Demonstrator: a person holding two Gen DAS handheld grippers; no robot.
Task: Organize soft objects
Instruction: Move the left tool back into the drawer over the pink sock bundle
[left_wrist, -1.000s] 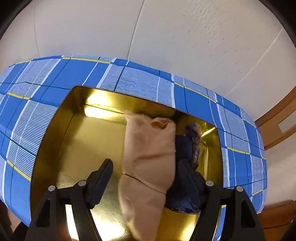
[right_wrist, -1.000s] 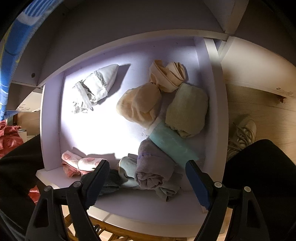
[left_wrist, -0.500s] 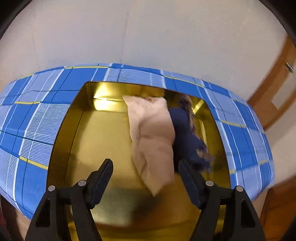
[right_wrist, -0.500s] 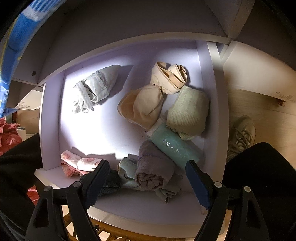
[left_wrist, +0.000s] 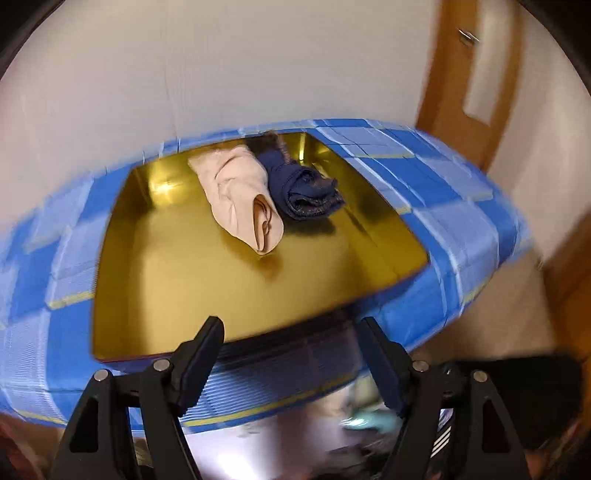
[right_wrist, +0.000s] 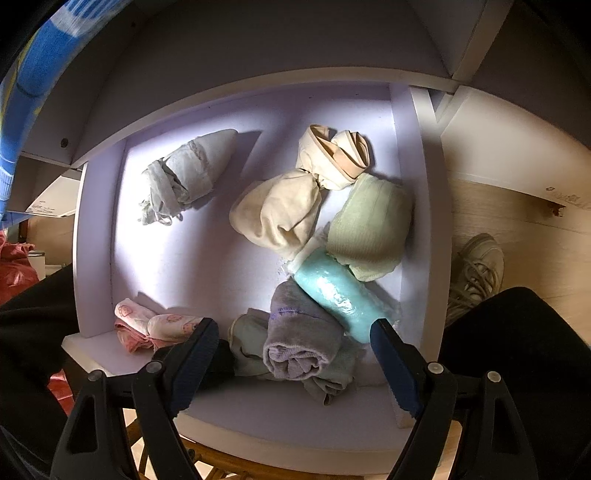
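Rolled clothes are being sorted from the white drawer (right_wrist: 96, 236) into the blue checked tin (left_wrist: 458, 206), where a beige roll (left_wrist: 240, 195) and a navy roll (left_wrist: 303, 188) already lie side by side. One drop looks finished, so next comes another pick from the drawer. Left tool (left_wrist: 291, 343) hangs empty at the tin's near rim, its jaws just spread a little wider. Right tool (right_wrist: 291, 343) hovers released, gaping around the grey roll (right_wrist: 299, 332) without pinching it.

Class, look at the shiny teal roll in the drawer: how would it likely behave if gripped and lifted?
The teal roll looks glossy, so it may slip. It is a soft cylinder, likely to squash and roll if nudged. The grey roll leans on it and may shift.
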